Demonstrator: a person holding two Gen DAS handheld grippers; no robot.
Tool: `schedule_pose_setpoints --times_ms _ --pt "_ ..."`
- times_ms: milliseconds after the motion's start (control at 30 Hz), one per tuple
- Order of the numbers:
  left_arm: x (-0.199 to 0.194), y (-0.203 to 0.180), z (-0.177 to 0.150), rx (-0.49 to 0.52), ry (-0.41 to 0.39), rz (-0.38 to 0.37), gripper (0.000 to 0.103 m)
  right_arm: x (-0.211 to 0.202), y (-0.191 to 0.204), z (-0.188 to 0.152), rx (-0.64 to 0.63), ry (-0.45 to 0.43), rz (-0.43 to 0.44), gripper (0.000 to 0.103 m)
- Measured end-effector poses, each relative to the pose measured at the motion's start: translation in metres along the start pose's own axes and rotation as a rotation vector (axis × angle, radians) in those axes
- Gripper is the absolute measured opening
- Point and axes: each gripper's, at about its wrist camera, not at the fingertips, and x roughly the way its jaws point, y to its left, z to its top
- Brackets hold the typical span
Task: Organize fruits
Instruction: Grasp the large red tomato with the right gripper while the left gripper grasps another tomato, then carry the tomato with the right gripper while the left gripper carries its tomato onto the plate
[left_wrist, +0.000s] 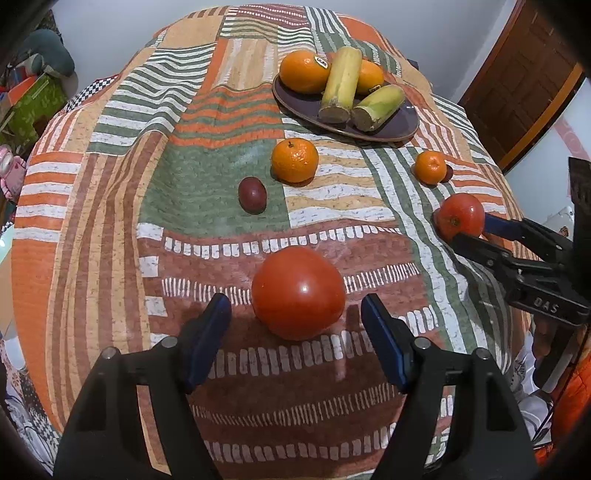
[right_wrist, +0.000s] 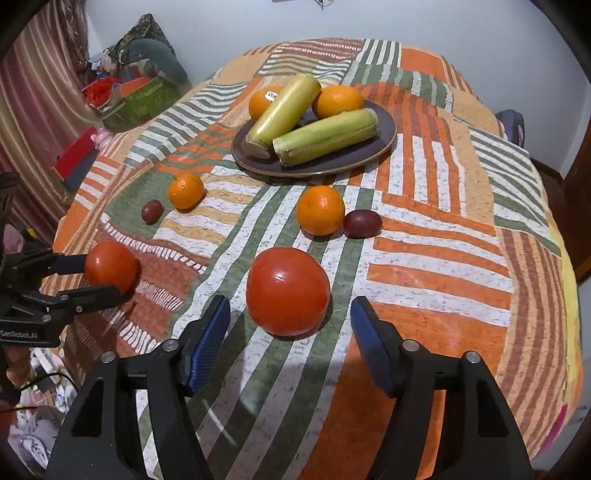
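Observation:
Two red tomatoes sit on the patterned tablecloth. My left gripper (left_wrist: 295, 317) is open, its blue pads on either side of the left tomato (left_wrist: 297, 291), not touching it. My right gripper (right_wrist: 290, 317) is open around the right tomato (right_wrist: 288, 291), also apart from it. Each gripper shows in the other's view: the right gripper (left_wrist: 461, 230) by its tomato (left_wrist: 461, 216), the left gripper (right_wrist: 99, 275) by its tomato (right_wrist: 110, 266). A dark plate (right_wrist: 340, 160) at the back holds two oranges (right_wrist: 338, 100) and two sugarcane pieces (right_wrist: 325, 136).
Two mandarins (right_wrist: 320, 210) (right_wrist: 186, 191) and two small dark purple fruits (right_wrist: 362, 223) (right_wrist: 152, 211) lie loose between the tomatoes and the plate. Boxes and clutter (right_wrist: 136, 96) stand beyond the table's left edge. A wooden door (left_wrist: 524, 85) is at the right.

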Motion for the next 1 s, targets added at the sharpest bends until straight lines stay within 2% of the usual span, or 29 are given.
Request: schedule_pose_setpoints --times_ms 167,267,600,1000 --pt "0.008 -0.002 0.002 0.007 0.015 -0.003 0.051 0.006 -0.003 0.003 0.002 0.010 0.010 0.051" --pt "0.009 -0.001 0.003 0.001 0.010 -0.005 0.051 0.007 -0.003 0.005 0.004 0.013 0.031 0.042" --pt "0.006 0.002 0.006 -0.008 0.002 -0.012 0.050 0.003 -0.004 0.008 0.011 0.006 0.050 0.041" --pt "-0.017 0.005 0.036 -0.006 -0.087 -0.004 0.050 -0.017 -0.009 0.032 0.002 -0.082 0.038 0.041"
